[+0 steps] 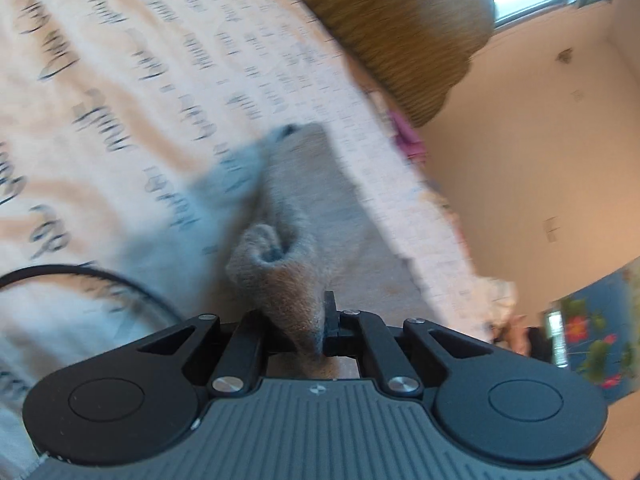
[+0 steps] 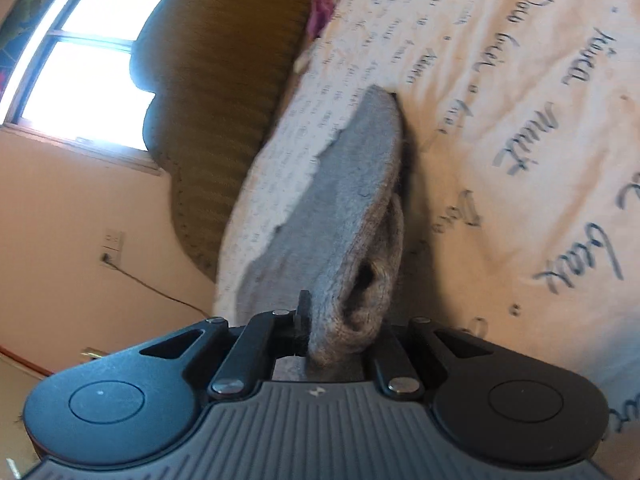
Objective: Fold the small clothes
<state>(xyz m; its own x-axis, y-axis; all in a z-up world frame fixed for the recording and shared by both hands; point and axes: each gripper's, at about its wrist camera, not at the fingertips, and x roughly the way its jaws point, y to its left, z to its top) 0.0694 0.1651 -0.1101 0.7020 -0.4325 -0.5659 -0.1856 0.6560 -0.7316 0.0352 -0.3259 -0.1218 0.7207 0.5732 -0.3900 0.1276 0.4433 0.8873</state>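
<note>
Left tool (image 1: 298,322): nearly closed, its jaws pinching one end of a grey sock (image 1: 280,248); the knit bunches into a rolled lip just ahead of the jaws.
Right tool (image 2: 334,330): nearly closed as well, clamped on grey sock fabric (image 2: 352,200) by its open cuff, whose dark mouth gapes just ahead of the jaws. Whether both tools hold one sock or two cannot be told.
Reason for the grip: judged, an end held in each tool keeps the cloth lifted and spread, so that it can be laid flat or doubled over for the fold.
Place of the sock: at the tips of both tools and reaching away from them, raised above the bed sheet (image 1: 140,92) printed with handwriting; a soft shadow lies on the sheet beside the left tool.
Long axis, left view: runs from the jaws straight ahead, far end pointing away and slightly leftward.
Long axis, right view: runs from the jaws ahead, broad grey face turned left, far end touching or just above the sheet; which, cannot be told.
Beyond the sock: a brown ribbed headboard (image 2: 224,92) and a window (image 2: 88,52), well apart from both tools.
</note>
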